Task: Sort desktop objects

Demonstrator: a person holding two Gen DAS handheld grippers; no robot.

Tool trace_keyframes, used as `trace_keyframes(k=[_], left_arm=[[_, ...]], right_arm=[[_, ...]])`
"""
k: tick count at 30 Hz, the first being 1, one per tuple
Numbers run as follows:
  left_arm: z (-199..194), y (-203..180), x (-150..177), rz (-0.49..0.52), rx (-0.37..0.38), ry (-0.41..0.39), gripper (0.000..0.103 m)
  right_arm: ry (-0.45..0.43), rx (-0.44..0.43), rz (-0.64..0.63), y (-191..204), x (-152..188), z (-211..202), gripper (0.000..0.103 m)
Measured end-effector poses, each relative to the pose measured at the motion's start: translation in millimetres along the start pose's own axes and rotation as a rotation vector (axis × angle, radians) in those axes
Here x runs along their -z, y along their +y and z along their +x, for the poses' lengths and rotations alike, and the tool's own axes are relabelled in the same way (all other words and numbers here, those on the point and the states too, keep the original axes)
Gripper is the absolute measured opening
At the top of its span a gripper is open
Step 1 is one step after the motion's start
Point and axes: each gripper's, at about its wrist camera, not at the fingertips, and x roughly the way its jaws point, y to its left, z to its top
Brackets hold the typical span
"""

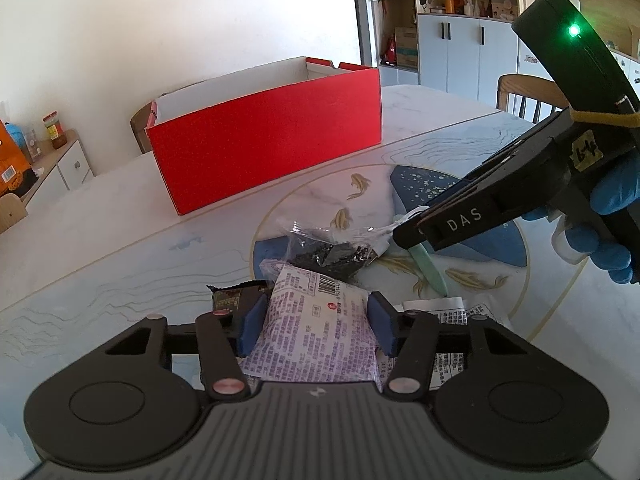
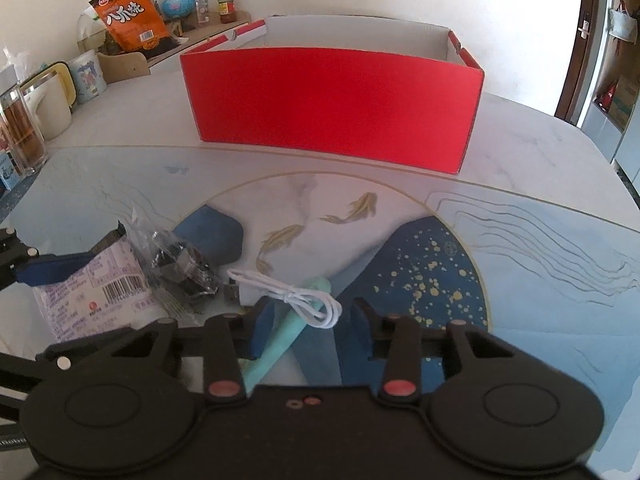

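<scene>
both tongs are down among the small heap of things on the table, and each is at a different stage. left tongs (image 1: pixel 314 326) have their blue pads (image 1: pixel 252 330) on either side of the white packet with purple print (image 1: pixel 316 344); the pads look pressed against its edges, so i judge them closed on it, though the packet seems not yet lifted. right tongs (image 2: pixel 308 320) stand open, with the white cable (image 2: pixel 296 294) and the mint-green tool (image 2: pixel 280 340) lying between the pads, nothing gripped.

just ahead of the left tongs a clear bag of black bits (image 1: pixel 328 250) lies partly on the far end of the packet, and a dark wrapper (image 1: pixel 232 298) pokes out by the left pad. the red box (image 1: pixel 264 136) stands open-topped well beyond both tongs, across the table (image 1: pixel 120 240).

what i'd worry about: if the packet comes up now, the clear bag could be dragged or tipped off and slide away. the packet is soft and puffy, so a squeeze on its edges may let it slip out or sag. on the right side, the cable is a loose coil lying over the green tool; closing there could catch both at once, or pinch only one loop so the rest trails and snags the clear bag. the two tongs also work close together, and could knock one another on lifting.
</scene>
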Motion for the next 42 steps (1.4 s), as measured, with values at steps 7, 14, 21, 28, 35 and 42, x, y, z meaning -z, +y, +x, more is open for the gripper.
trace_keyframes(k=[7, 14, 21, 28, 35, 42], left_arm=[[0, 0, -1, -0.008, 0.000, 0.003, 0.052], [-1, 2, -3, -0.024, 0.002, 0.013, 0.049], [-4, 8, -6, -0.063, 0.003, 0.016, 0.047], [-12, 10, -14, -0.077, 0.010, 0.008, 0.047], [-12, 11, -15, -0.082, 0.017, 0.012, 0.047], [-9, 10, -13, -0.082, 0.019, 0.024, 0.047]], right_arm=[[0.007, 0.003, -0.007, 3, -1, 0, 0.024], [-0.017, 0.021, -0.029, 9, -2, -9, 0.017], [-0.057, 0.018, -0.010, 9, -5, -22, 0.014], [-0.082, 0.021, -0.029, 12, -6, -37, 0.013], [-0.010, 0.007, -0.040, 11, 8, -29, 0.015], [0.015, -0.013, -0.033, 9, 12, -22, 0.039]])
